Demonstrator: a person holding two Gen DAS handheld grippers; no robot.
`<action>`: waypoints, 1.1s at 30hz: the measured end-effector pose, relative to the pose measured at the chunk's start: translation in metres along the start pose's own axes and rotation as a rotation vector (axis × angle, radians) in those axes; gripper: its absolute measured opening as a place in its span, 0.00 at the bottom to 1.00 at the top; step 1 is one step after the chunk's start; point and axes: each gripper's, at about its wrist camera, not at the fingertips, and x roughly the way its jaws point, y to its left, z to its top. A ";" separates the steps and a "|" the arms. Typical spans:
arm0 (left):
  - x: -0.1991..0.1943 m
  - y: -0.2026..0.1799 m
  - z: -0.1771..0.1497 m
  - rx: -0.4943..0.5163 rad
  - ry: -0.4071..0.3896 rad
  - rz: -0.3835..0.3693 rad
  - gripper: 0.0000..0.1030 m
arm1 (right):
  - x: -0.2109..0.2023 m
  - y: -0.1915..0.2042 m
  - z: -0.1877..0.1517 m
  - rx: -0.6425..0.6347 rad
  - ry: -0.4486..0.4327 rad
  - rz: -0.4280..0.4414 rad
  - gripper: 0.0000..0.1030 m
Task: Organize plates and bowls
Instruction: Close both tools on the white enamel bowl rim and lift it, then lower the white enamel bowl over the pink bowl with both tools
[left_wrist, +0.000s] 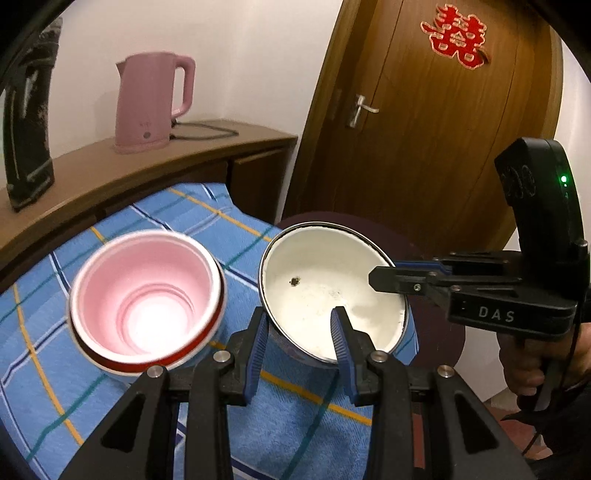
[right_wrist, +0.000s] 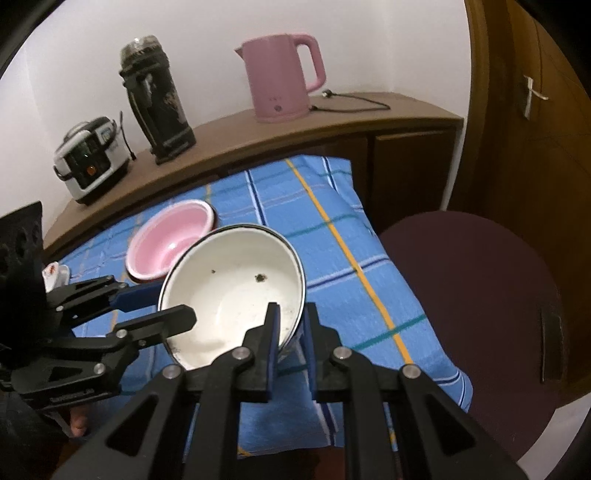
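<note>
A white enamel bowl (left_wrist: 325, 288) with a dark rim and a chipped spot sits tilted on the blue plaid cloth (left_wrist: 44, 369). My left gripper (left_wrist: 301, 325) straddles its near rim, one finger inside, one outside. My right gripper (right_wrist: 291, 317) is closed on the bowl's rim (right_wrist: 236, 280) on the opposite side; it shows in the left wrist view (left_wrist: 384, 277). A stack of pink bowls (left_wrist: 147, 295) with a red band stands left of the white bowl, also in the right wrist view (right_wrist: 170, 236).
A wooden sideboard (right_wrist: 332, 125) behind the table carries a pink kettle (right_wrist: 282, 77), a dark tall flask (right_wrist: 157, 99) and a white rice cooker (right_wrist: 92, 158). A dark maroon chair seat (right_wrist: 472, 295) is right of the table. A wooden door (left_wrist: 424, 129) stands behind.
</note>
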 end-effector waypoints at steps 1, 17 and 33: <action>-0.003 0.001 0.001 -0.001 -0.011 0.003 0.36 | -0.003 0.004 0.003 -0.006 -0.009 0.004 0.12; -0.054 0.041 0.026 -0.068 -0.195 0.099 0.36 | -0.012 0.062 0.049 -0.106 -0.097 0.058 0.12; -0.069 0.071 0.030 -0.151 -0.252 0.177 0.37 | 0.010 0.095 0.076 -0.153 -0.106 0.093 0.12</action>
